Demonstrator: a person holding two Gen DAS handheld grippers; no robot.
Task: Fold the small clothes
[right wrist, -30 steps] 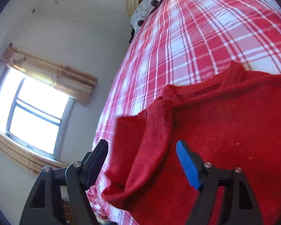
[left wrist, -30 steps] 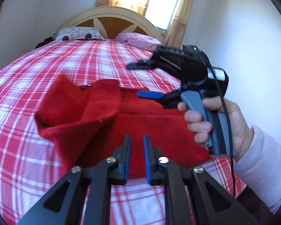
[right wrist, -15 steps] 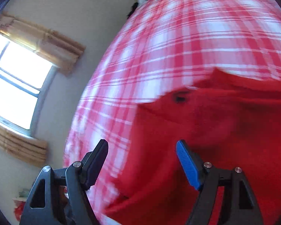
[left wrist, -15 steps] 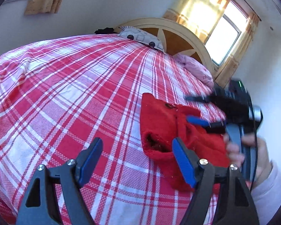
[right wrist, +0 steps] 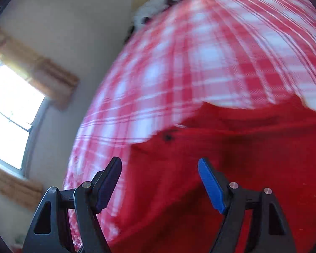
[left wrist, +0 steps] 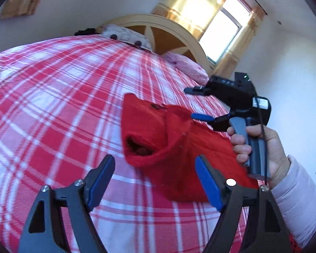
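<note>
A small red knit sweater (left wrist: 170,145) lies on the red and white plaid bed (left wrist: 52,109), with one sleeve folded over so its cuff opening faces my left gripper. My left gripper (left wrist: 154,181) is open and empty, just short of that cuff. My right gripper (left wrist: 191,103) shows in the left wrist view, held in a hand over the sweater's far side, its jaws apart. In the right wrist view my right gripper (right wrist: 160,181) is open and empty above the sweater (right wrist: 231,179), which fills the lower right, blurred.
A curved wooden headboard (left wrist: 164,27) with a dotted pillow (left wrist: 126,37) and a pink pillow (left wrist: 185,67) stands at the bed's far end. A bright curtained window (left wrist: 219,33) is behind it. The bed's right edge runs close by the sweater, next to a white wall (left wrist: 295,67).
My left gripper was shut on the sweater's fabric a second ago; it has opened, let go and drawn back. The sleeve now lies folded over the body. My right gripper has stayed open and swung over the sweater.
</note>
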